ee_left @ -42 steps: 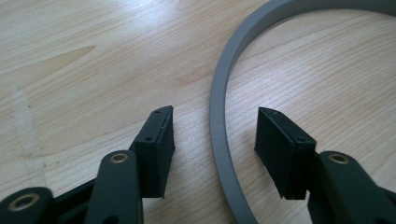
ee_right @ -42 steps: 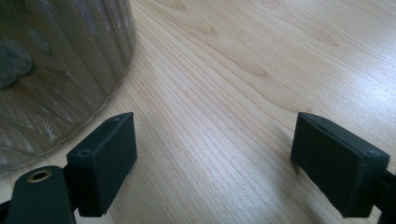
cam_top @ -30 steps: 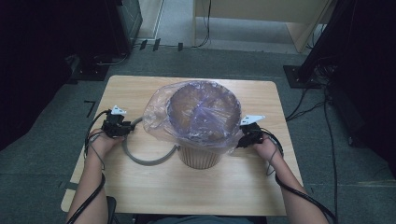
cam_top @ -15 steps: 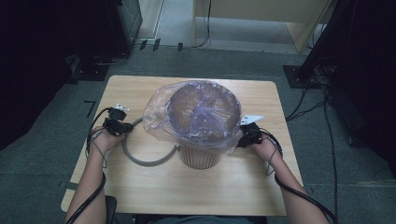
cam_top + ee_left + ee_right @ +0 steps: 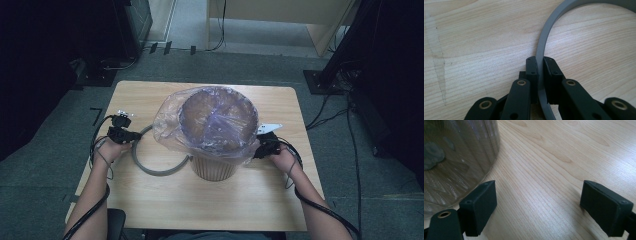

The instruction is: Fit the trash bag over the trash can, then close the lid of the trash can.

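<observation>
A ribbed beige bin (image 5: 215, 167) stands mid-table with a clear plastic bag (image 5: 167, 120) draped over its rim. Left of the bin, a grey ring (image 5: 150, 169) lies flat on the wood. My left gripper (image 5: 135, 136) sits at the ring's left arc. Its jaws have just been closing and now pinch the ring's band (image 5: 541, 45) between the pads, left gripper (image 5: 540, 61) shut on it. My right gripper (image 5: 256, 150) rests by the bin's right side. In its own view the right gripper (image 5: 536, 200) stands open over bare wood, with the bagged bin wall (image 5: 456, 157) just left of it.
The wooden table (image 5: 200, 205) has free room in front of the bin and along the far edge. Cables trail from both grippers along the forearms. Dark equipment and cables surround the table on the grey floor.
The left hand has shifted very slightly at the ring's left arc. The bin, the bag and the right hand stay where they were.
</observation>
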`<state>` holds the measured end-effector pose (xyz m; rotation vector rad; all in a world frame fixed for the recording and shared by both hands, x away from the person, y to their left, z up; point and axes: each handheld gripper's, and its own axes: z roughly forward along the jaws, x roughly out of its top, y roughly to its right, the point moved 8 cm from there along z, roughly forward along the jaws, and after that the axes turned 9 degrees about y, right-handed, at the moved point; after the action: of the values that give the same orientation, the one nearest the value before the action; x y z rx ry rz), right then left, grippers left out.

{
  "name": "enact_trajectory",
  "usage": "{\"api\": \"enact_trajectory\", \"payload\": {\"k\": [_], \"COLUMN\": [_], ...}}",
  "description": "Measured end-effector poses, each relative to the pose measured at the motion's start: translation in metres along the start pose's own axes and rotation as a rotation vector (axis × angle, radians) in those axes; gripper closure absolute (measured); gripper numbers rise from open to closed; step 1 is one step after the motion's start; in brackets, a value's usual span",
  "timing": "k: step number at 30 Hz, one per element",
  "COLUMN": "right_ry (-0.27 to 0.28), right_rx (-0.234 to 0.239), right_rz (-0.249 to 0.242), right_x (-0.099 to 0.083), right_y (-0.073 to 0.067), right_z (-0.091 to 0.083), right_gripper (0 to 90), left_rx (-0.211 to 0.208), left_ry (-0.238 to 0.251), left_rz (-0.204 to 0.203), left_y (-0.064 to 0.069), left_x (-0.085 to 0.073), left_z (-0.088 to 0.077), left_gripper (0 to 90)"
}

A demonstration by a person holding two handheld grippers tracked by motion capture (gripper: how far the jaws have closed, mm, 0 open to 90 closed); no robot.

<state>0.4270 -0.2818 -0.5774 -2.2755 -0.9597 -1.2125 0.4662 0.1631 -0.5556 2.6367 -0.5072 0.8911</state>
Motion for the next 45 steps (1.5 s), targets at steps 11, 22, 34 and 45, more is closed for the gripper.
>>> {"api": "enact_trajectory", "payload": {"k": [11, 22, 34, 45], "right_ry": [-0.001, -0.004, -0.004, -0.004], "right_rx": [-0.001, -0.003, -0.003, -0.002], "right_rz": [-0.002, 0.001, 0.001, 0.001], "right_x": [0.0, 0.0, 0.0, 0.0], "right_y": [0.0, 0.0, 0.0, 0.0], "right_z": [0.0, 0.0, 0.0, 0.0], "right_gripper": [12.2, 12.1, 12.1, 12.0], "left_rx": [-0.068, -0.057, -0.098, -0.146], "left_ry": [-0.018, 0.001, 0.003, 0.003], "left_rz": [-0.164, -0.138, -0.201, -0.272], "left_y": [-0.006, -0.005, -0.006, -0.01], "left_x": [-0.002, -0.003, -0.001, 0.003], "left_z": [-0.003, -0.003, -0.008, -0.019], "left_gripper": [83.4, 83.4, 83.7, 84.2]}}
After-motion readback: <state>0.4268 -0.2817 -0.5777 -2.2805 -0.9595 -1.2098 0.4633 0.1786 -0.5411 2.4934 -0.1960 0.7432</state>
